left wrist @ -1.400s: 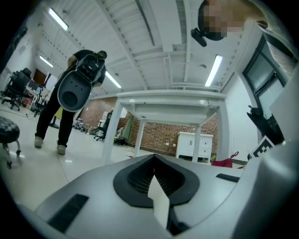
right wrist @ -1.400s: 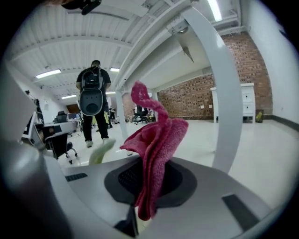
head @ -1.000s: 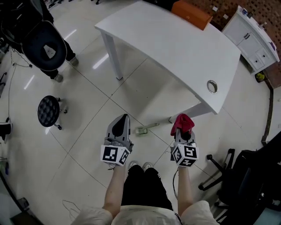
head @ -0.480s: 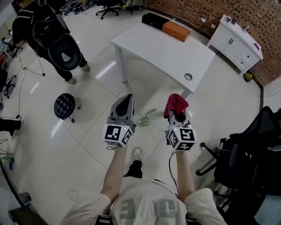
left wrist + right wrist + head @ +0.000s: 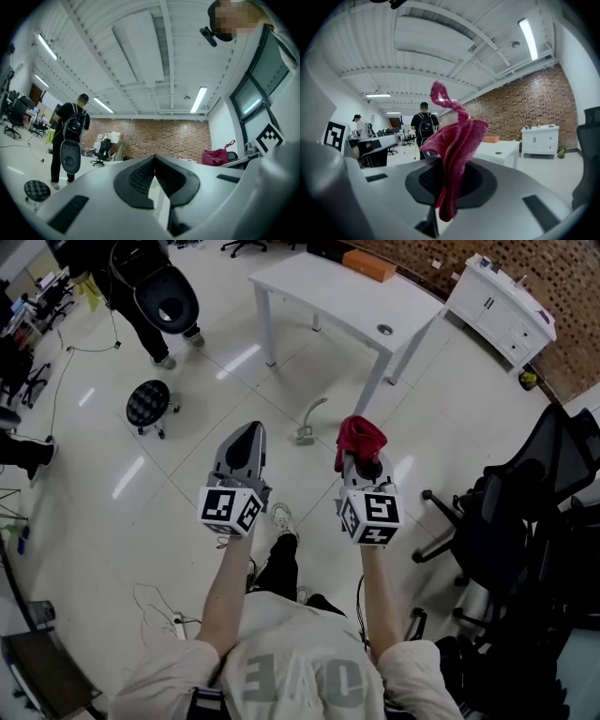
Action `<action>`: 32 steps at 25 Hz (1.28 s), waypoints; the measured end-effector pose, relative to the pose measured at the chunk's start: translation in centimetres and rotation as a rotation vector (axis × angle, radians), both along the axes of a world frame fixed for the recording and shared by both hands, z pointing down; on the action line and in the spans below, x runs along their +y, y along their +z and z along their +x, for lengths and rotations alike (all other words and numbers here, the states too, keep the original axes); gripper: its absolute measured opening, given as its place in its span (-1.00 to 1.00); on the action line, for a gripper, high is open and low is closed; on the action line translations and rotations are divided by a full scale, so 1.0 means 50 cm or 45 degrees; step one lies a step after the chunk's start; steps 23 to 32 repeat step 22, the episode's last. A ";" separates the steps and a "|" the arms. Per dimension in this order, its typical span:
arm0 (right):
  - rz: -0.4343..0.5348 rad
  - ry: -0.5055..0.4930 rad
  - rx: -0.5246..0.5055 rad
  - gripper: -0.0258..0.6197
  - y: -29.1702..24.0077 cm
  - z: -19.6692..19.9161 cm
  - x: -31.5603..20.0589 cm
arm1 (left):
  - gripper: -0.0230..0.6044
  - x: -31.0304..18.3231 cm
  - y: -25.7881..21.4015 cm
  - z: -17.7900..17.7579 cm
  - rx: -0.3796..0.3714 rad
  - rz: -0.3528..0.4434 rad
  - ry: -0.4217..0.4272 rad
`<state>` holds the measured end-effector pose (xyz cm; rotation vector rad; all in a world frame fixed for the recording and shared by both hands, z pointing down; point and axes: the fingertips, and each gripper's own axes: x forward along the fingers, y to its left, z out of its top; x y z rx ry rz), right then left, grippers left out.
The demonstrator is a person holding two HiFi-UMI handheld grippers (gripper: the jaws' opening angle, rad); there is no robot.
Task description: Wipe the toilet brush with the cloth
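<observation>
The brush (image 5: 307, 421) lies on the floor (image 5: 122, 521) before the desk (image 5: 323, 285). Nearer, the left gripper (image 5: 247, 432) and right gripper (image 5: 359, 454) sit side by side, the cloth (image 5: 359, 435) in the right one's jaws. Stool (image 5: 148, 403) far left, chair (image 5: 511, 512) right, cabinet (image 5: 500, 304) right of the desk.

The cloth (image 5: 454, 140) is deep pinkish red. The left gripper (image 5: 247, 431) and right gripper (image 5: 360, 461) have pale grey shells with black pads, and their cubes bear black-and-white square markers. The toilet brush (image 5: 308, 423) looks pale greenish white against the glossy white tiled floor (image 5: 450, 409) with dark joints. The table (image 5: 328, 296) is white, the box (image 5: 368, 264) orange, the wall (image 5: 422, 257) red-brown brick, and the stool (image 5: 148, 402) black.
</observation>
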<state>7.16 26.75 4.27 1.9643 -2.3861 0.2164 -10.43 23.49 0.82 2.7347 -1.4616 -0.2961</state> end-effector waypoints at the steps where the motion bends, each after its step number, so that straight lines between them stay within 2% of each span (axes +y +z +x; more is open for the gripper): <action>1: 0.005 -0.009 -0.007 -0.82 -0.011 -0.005 0.032 | -0.92 0.034 -0.008 -0.003 0.009 -0.004 -0.012; 5: 0.034 -0.012 -0.022 -0.83 -0.051 -0.020 0.124 | -0.92 0.131 -0.052 0.014 0.011 0.039 0.017; 12: 0.021 -0.004 0.018 -0.82 -0.080 -0.068 0.205 | -0.92 0.222 -0.103 0.020 0.049 0.124 0.114; 16: 0.038 -0.028 0.065 -0.82 -0.096 -0.109 0.227 | -0.92 0.240 -0.107 -0.012 0.075 0.128 0.116; 22: 0.019 -0.026 0.033 -0.82 -0.091 -0.154 0.250 | -0.92 0.252 -0.101 -0.073 0.089 0.109 0.104; 32: 0.019 -0.026 0.033 -0.82 -0.091 -0.154 0.250 | -0.92 0.252 -0.101 -0.073 0.089 0.109 0.104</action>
